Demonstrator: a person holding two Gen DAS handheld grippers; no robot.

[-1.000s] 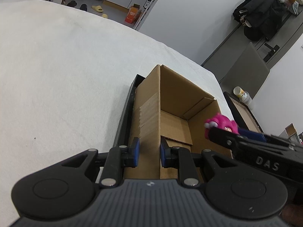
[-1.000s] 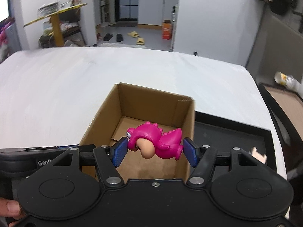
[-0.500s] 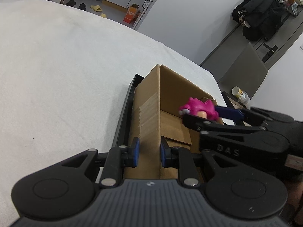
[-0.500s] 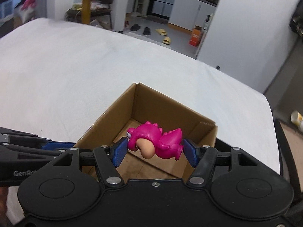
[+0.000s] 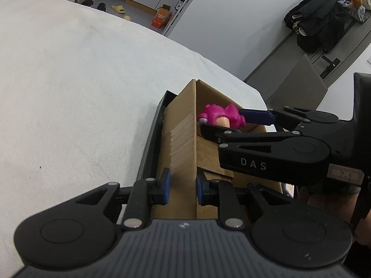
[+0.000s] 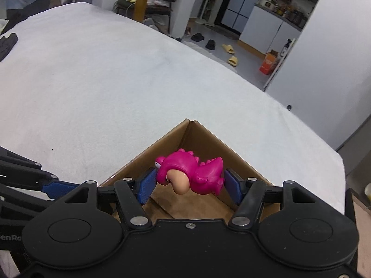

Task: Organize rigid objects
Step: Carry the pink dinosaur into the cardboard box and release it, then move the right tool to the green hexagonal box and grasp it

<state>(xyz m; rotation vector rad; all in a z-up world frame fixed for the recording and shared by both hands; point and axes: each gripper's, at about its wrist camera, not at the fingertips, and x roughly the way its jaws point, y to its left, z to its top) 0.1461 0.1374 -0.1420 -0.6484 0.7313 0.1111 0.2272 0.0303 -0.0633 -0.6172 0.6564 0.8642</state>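
Brown cardboard sits closest: the left gripper (image 5: 181,186) pinches the near wall of the cardboard box (image 5: 183,139), probably to keep the box from sliding. Just past it, the right gripper (image 6: 188,182) squeezes the pink dinosaur toy (image 6: 190,172) from both sides, so it hangs in the air over the open box. That looks like the step before letting it drop inside. Under the box lies a black tray (image 5: 150,143). All around spreads the white table cover (image 6: 104,81). Far away on the floor are yellow slippers (image 6: 229,54).
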